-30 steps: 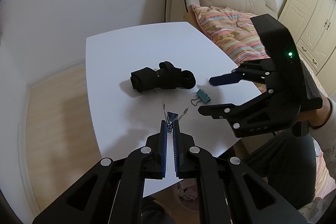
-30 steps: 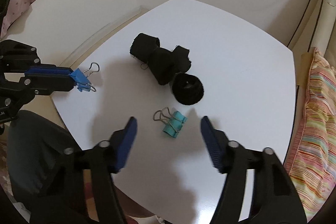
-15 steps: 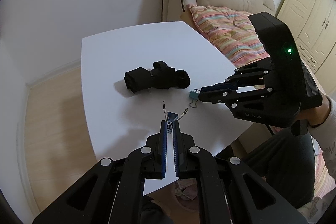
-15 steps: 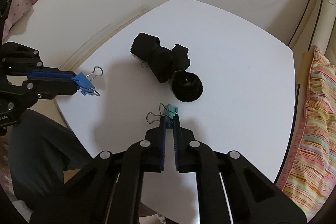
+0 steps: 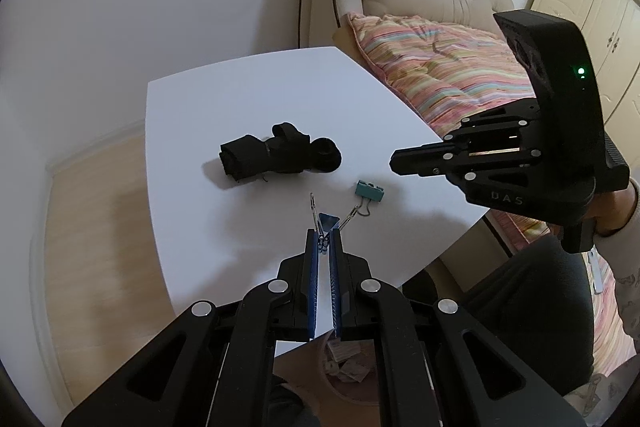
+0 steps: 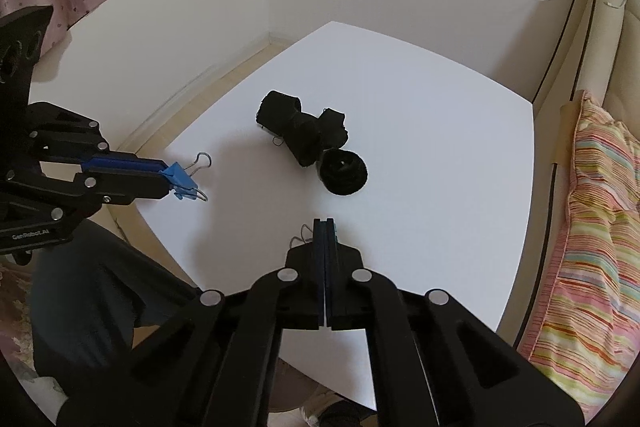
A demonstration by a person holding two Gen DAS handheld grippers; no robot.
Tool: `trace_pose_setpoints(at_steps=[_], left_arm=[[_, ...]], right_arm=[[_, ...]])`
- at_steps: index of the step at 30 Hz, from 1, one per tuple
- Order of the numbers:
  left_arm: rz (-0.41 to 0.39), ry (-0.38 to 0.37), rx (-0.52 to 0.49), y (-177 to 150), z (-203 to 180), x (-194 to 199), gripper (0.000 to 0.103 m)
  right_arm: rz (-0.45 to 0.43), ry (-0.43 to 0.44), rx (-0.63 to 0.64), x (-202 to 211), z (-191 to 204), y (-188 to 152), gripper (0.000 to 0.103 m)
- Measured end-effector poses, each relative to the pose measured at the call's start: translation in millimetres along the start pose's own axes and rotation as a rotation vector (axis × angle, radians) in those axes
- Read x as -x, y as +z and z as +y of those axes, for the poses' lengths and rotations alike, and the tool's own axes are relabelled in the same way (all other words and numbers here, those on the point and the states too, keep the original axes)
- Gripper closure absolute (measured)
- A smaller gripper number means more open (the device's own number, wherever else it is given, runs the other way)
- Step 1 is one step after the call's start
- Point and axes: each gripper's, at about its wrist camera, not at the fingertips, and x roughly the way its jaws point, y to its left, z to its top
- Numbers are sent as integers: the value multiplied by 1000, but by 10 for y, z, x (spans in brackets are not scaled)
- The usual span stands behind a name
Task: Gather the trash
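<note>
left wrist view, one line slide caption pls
Left hand-held gripper clamps a blue binder clip; teal binder clip lies on the table, right hand-held gripper just closed empty beside it.

Legible markings, two in all. The right gripper (image 5: 394, 163) carries raised letters "DAS" on the underside of its black body, seen from the left wrist view. The left gripper (image 6: 170, 183) carries small white lettering "GenRobot.AI" on its black side plate, seen from the right wrist view. No other text can be read.
</note>
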Motion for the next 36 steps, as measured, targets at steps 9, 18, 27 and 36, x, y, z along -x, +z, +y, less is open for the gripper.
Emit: trace_pose_setpoints(at_steps=[9, 18, 27, 36], left_arm=[[2, 6, 8, -10, 13, -5, 97], [3, 11, 21, -34, 68, 9, 97], [2, 5, 24, -52, 90, 14, 97], [-13, -12, 1, -30, -16, 76, 97]], right_arm=[[-6, -88, 95, -88, 99, -49, 3], [47, -49, 93, -339, 98, -36, 36], [56, -45, 91, -379, 104, -20, 99], [15, -36, 50, -97, 47, -36, 100]])
